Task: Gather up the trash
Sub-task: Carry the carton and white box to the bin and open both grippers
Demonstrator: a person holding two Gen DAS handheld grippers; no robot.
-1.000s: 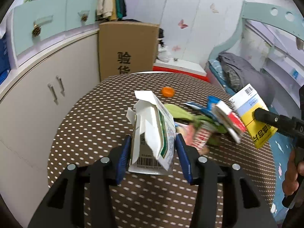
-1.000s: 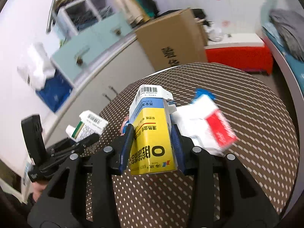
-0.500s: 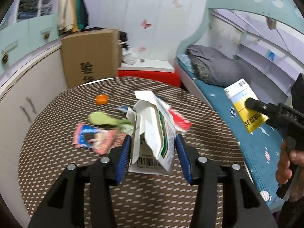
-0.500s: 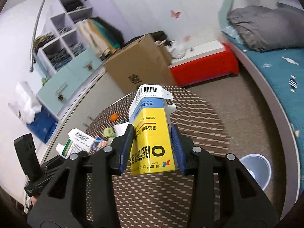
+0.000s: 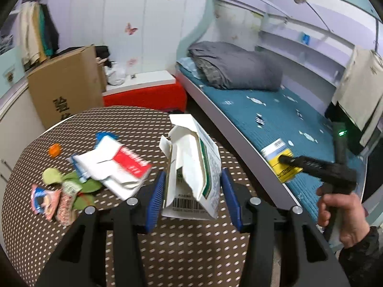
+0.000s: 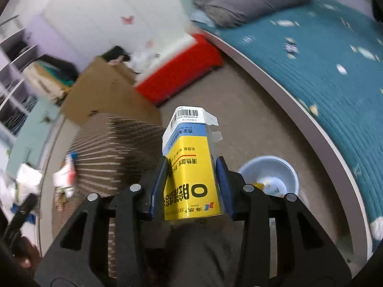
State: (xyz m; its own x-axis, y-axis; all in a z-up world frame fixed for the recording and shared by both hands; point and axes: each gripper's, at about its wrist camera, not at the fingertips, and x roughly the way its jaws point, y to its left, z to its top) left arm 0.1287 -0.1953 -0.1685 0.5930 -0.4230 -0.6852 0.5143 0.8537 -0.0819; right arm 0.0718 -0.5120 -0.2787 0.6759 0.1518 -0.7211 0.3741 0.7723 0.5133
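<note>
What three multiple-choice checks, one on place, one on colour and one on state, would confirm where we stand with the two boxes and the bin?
1. Where is the bin?
A. On the table
B. On the floor beside the bed
C. On the bed

2. What colour is most of the box in the right gripper?
A. Yellow
B. Green
C. Red

3. What state is the white carton in the left gripper in?
A. Sealed and flat
B. Lying loose on the table
C. Torn open, clamped between the pads

Answers: 1 B, the right wrist view shows it on the floor next to the bed edge. 2 A, a yellow face under a blue band. 3 C, its flaps gape while both blue pads press its sides.
</note>
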